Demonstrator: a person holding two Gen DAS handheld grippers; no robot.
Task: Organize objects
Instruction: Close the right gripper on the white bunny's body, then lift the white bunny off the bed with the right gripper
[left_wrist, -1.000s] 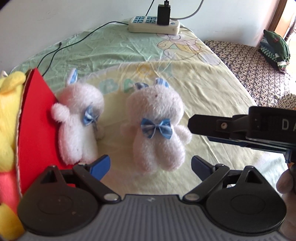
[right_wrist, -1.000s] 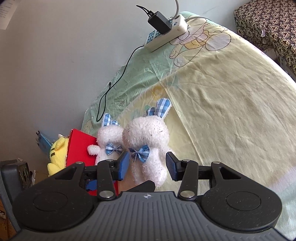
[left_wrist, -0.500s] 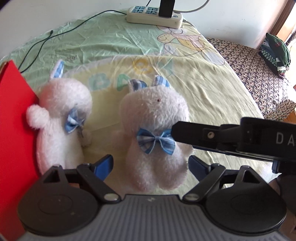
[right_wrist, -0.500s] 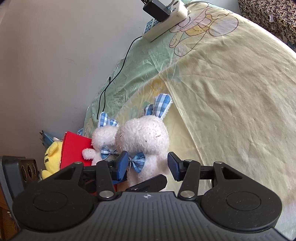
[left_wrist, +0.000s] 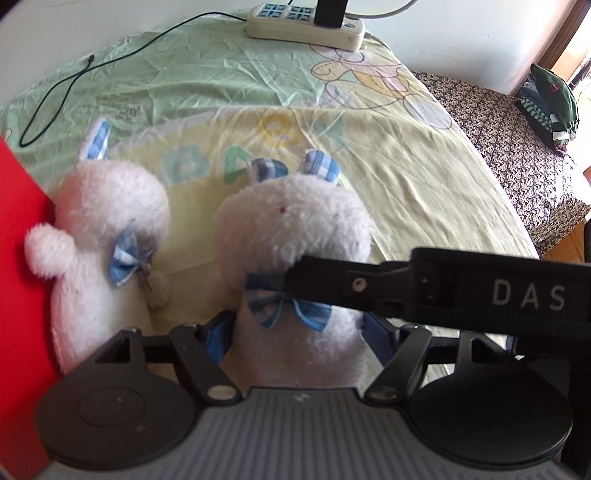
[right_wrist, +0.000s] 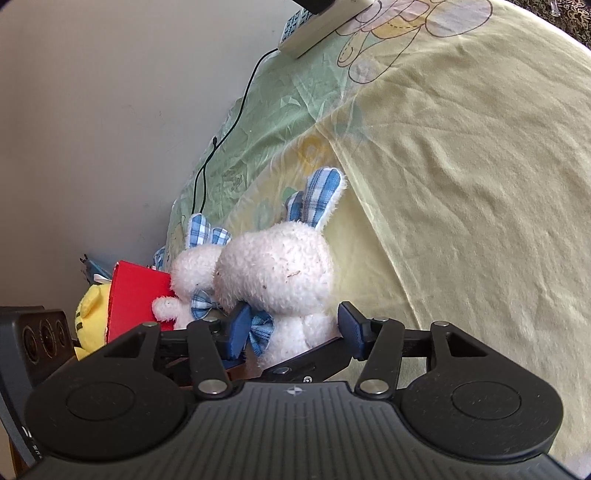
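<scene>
- near white bunny (left_wrist: 295, 236) stands upright on the bed sheet (left_wrist: 424, 177), just beside its twin bunny (left_wrist: 107, 221), which leans on a red board (left_wrist: 18, 258).
- left gripper (left_wrist: 295, 328) straddles its lower body, jaws open, blue pads either side, seemingly not squeezing yet.
- right gripper (right_wrist: 291, 325) brackets the neck and bow tie (right_wrist: 260, 330), jaws open too.
- this looks feather-light, soft and squashy; fur should grip well.
- best hold, i'd say, is the narrow neck or mid-body, not the floppy ears.
</scene>
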